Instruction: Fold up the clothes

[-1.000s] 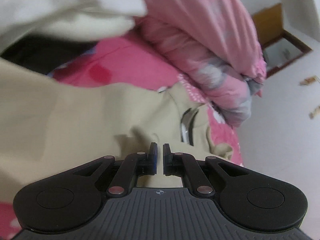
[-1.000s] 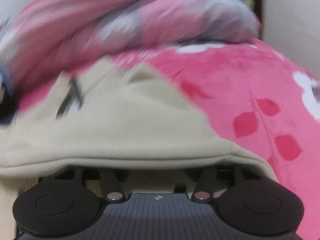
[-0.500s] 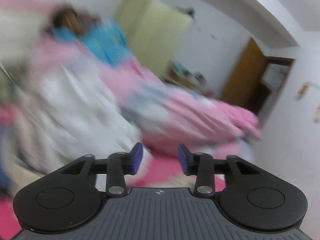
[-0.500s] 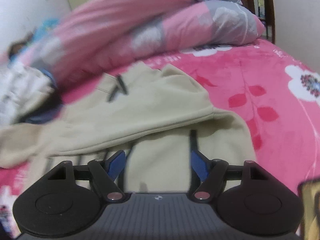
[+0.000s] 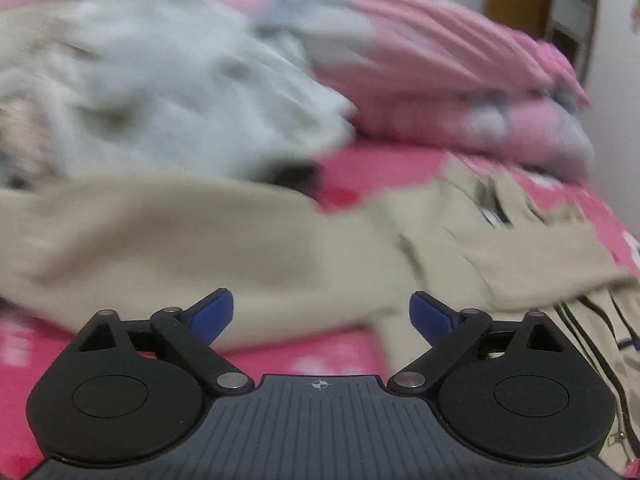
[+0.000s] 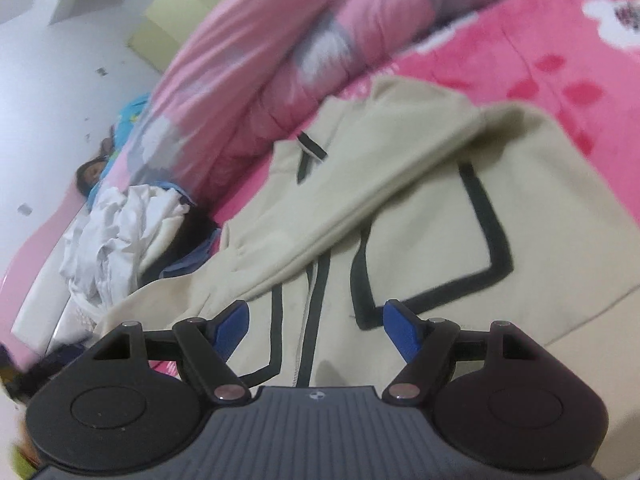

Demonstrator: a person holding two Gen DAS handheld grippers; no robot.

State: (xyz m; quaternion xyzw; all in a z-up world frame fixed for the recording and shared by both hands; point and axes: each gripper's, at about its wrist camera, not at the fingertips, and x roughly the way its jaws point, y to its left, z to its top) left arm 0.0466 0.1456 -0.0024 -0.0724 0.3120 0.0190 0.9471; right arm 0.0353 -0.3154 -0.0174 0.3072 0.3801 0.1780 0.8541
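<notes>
Left tongs (image 5: 320, 312) stood wide, blue pads (image 5: 212, 312) clear of any cloth; jaws had just been opening, nothing between them. They hung over the beige jacket (image 5: 180, 232), whose sleeve ran across the left wrist view on the pink floral bed cover (image 5: 380, 164). That view was heavily motion-blurred. A white crumpled pile (image 5: 160, 80) lay beyond the sleeve at upper left, with the rolled pink quilt (image 5: 460, 92) to its right. A brown door (image 5: 516, 0) showed at far upper right.

Right tongs (image 6: 316, 326) were also well apart, jaws had been opening slightly, gripping nothing; pads hovered above the jacket's front. In the right wrist view the jacket (image 6: 400, 208) lay spread on the bed cover (image 6: 560, 60), dark trim lines and centre zip visible, one sleeve folded diagonally across the chest. White pile (image 6: 116, 232) sat at left beside the jacket, touching its edge. Quilt (image 6: 280, 48) ran behind the jacket's collar end. A yellow-green cabinet (image 6: 176, 12) stood against the far wall.
</notes>
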